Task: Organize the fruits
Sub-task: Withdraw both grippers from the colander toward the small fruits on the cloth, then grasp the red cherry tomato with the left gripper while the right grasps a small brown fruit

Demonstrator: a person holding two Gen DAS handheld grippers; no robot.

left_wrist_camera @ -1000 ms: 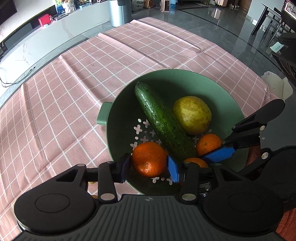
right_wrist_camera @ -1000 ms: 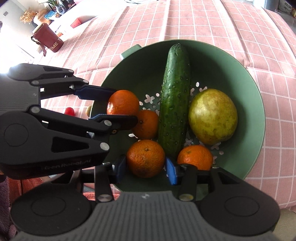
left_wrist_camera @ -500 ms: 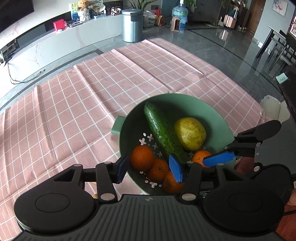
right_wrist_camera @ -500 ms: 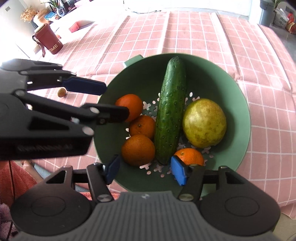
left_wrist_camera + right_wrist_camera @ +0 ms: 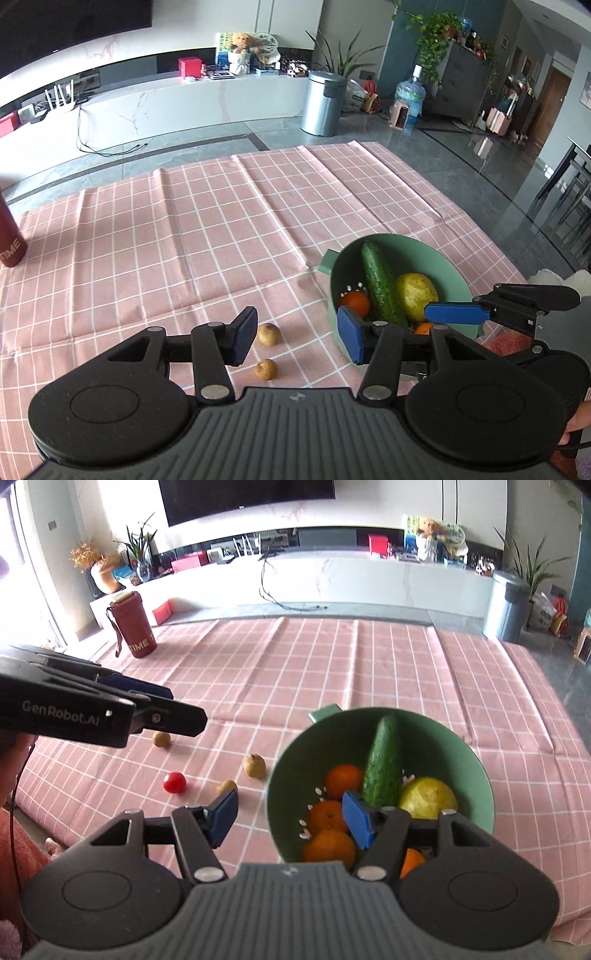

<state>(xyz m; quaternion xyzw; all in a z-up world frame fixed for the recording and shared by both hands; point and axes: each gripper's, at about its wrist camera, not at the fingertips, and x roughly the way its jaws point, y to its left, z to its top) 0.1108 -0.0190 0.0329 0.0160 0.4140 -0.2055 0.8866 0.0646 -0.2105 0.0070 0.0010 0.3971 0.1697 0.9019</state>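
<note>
A green colander bowl (image 5: 476, 771) (image 5: 443, 264) on the pink checked cloth holds a cucumber (image 5: 384, 764) (image 5: 380, 284), a yellow-green pear (image 5: 428, 799) (image 5: 417, 295) and several oranges (image 5: 343, 781). Loose on the cloth to its left lie small brown fruits (image 5: 254, 766) (image 5: 269, 334) (image 5: 265, 369) and a red cherry tomato (image 5: 174, 782). My left gripper (image 5: 295, 338) is open and empty, raised above the small fruits. My right gripper (image 5: 290, 818) is open and empty, raised above the bowl's near left rim.
A dark red bottle sleeve (image 5: 135, 626) (image 5: 9, 240) stands at the cloth's far left. The table's near edge runs just below both grippers. Beyond the table are a white low cabinet and a metal bin (image 5: 323, 103).
Both grippers have let go of their oranges, which now lie in the bowl. Both have opened, risen and pulled back from the bowl, so the room shows.
</note>
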